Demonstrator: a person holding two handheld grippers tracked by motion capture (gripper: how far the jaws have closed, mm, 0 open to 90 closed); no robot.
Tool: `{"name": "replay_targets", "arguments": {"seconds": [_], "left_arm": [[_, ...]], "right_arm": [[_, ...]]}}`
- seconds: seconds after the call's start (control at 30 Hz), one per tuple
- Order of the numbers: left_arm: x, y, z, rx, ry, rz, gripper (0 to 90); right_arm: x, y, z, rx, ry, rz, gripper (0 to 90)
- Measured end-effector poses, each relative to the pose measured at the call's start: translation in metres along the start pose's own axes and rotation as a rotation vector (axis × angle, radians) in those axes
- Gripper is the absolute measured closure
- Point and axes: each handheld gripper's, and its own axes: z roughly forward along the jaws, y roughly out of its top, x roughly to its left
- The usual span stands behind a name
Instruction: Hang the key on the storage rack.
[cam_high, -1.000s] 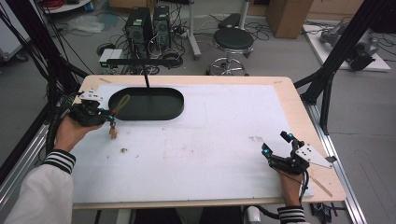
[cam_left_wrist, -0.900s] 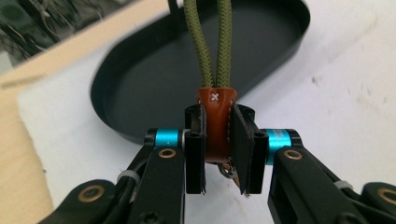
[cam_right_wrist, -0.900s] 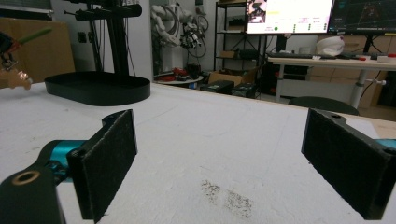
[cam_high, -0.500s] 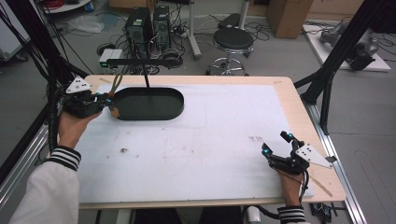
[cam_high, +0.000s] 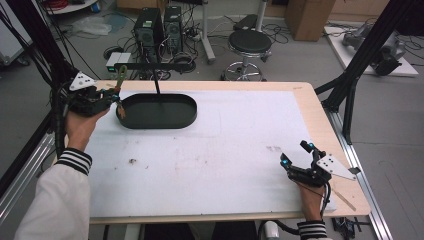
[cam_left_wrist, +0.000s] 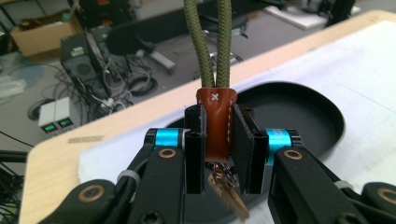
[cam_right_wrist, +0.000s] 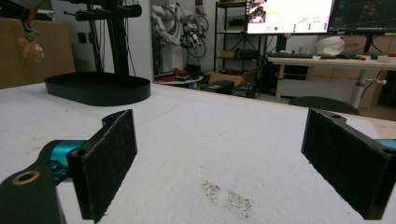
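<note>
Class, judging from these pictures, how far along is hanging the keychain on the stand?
Done: the left gripper has the keychain clamped by its leather tab and lifted beside the stand. In hand: carrying its cord loop toward the crossbar. Left: hooking the loop on and releasing. The right gripper rests open on the table.

- High view: fixed overhead cam on person's side, looks fwd and down, takes in whole tabletop w/ floor clutter beyond.
- Left gripper view: rides on left claw, v. close, faces black oval tray and tabletop's far edge.
- Right gripper view: sits low, near the surface, looks across tabletop toward same tray, room behind.
- All three share the tray.
</note>
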Motion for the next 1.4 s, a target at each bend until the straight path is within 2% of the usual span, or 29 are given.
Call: {"name": "replay_targets", "arguments": {"seconds": [0.17,0.63,0.73,1.1,1.3,1.4], "left_arm": [[0.012,-0.004,0.004,-0.007,0.041,-0.037,75.5],[0.019,-0.011,0.021,-0.01,0.073,-0.054,75.4],[0.021,-0.012,0.024,-0.017,0.069,-0.074,75.4],[0.022,-0.016,0.035,0.005,0.093,-0.072,75.4],[0.02,-0.012,0.041,0.019,0.101,-0.047,75.4],[0.02,-0.012,0.043,0.022,0.104,-0.054,75.4]], "right_arm": [[0.0,0.0,0.0,0.0,-0.001,-0.005,9.5],[-0.001,0.0,0.0,-0.004,-0.001,-0.01,9.5],[-0.001,0.0,0.0,-0.004,-0.001,-0.011,9.5],[-0.001,0.0,0.0,-0.004,0.0,-0.009,9.5],[0.0,0.0,0.0,-0.004,0.0,-0.005,9.5],[0.0,0.0,0.0,-0.003,-0.001,-0.003,9.5]]}}
